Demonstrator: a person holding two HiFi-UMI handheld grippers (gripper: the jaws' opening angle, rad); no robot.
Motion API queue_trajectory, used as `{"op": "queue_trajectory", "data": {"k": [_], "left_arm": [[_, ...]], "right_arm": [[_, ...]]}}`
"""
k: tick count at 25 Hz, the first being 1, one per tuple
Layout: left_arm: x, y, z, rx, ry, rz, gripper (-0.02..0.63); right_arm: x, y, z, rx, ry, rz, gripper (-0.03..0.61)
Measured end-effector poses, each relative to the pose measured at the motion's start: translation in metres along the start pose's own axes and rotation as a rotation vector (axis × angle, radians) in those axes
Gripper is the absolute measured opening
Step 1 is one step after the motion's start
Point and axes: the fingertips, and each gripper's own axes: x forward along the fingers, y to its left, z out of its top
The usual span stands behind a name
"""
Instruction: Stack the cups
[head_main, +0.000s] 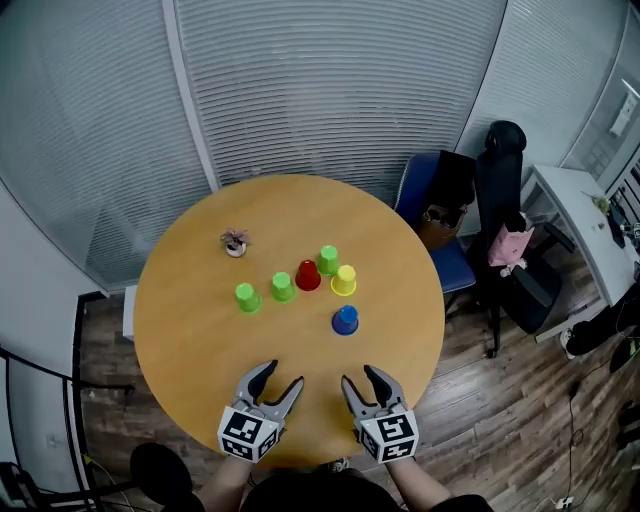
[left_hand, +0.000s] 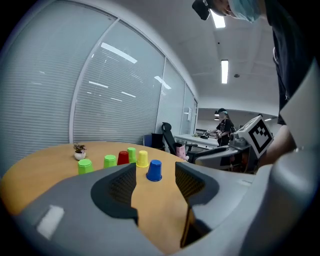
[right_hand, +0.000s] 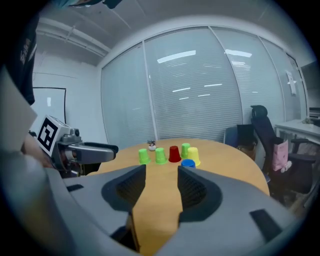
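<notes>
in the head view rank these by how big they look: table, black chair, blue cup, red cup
1. table
2. black chair
3. blue cup and red cup: they look about the same size, so I won't rank one over the other.

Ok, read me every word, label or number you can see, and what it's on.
None can be read.
The left tool and right tool carry cubes with black-and-white square patterns, no letters.
The cups are plain.
Items on the desk are too small to read.
</notes>
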Motion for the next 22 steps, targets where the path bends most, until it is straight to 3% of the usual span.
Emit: {"op": "queue_trajectory", "data": {"k": [7, 12, 22], "left_arm": [[0.018, 0.022, -0.014, -0.006, 0.031, -0.081, 0.232], [0.039, 0.026, -0.019, -0.028, 0.040, -0.088, 0.232], [0.085, 0.033, -0.035, -0.072, 0.061, 0.013, 0.232]], "right_arm": [[0.042, -0.009, -0.003, -0.013, 0.019, -0.071, 0.167], [0.067, -0.029, -0.004, -0.049, 0.045, -0.062, 0.169], [0.112, -0.077, -0.014, -0.090, 0.096, 0.027, 0.210]]}}
